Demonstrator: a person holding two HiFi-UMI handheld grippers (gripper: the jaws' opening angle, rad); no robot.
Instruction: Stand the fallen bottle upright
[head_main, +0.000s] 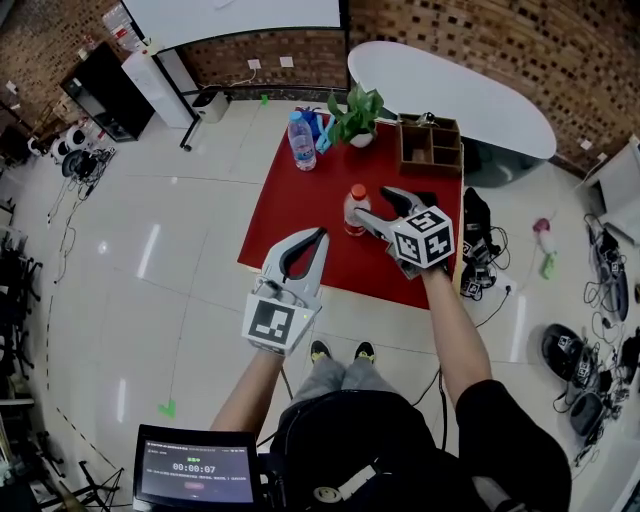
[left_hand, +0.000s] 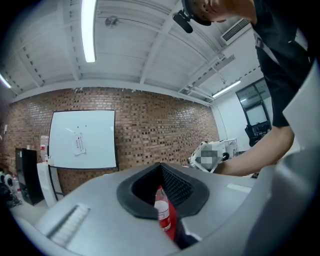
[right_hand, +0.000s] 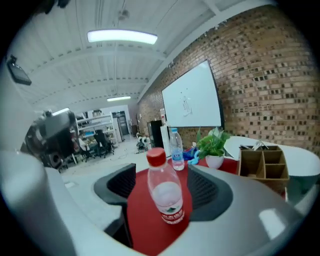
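A clear bottle with a red cap (head_main: 354, 209) stands upright on the red table (head_main: 291, 200), near its front edge. My right gripper (head_main: 374, 203) is open, its fingertips just right of the bottle. In the right gripper view the bottle (right_hand: 167, 192) stands between the spread jaws of the right gripper (right_hand: 164, 176), with a gap on each side. My left gripper (head_main: 320, 234) hangs over the table's front left part, shut on nothing. In the left gripper view a sliver of the bottle (left_hand: 162, 212) shows below the left gripper's (left_hand: 160, 170) closed tips.
At the table's far edge stand a blue-capped bottle (head_main: 301, 140), a potted plant (head_main: 357, 113) and a wooden organiser box (head_main: 431, 146). A white oval table (head_main: 455, 92) lies beyond. Cables and gear (head_main: 480, 250) lie on the floor to the right.
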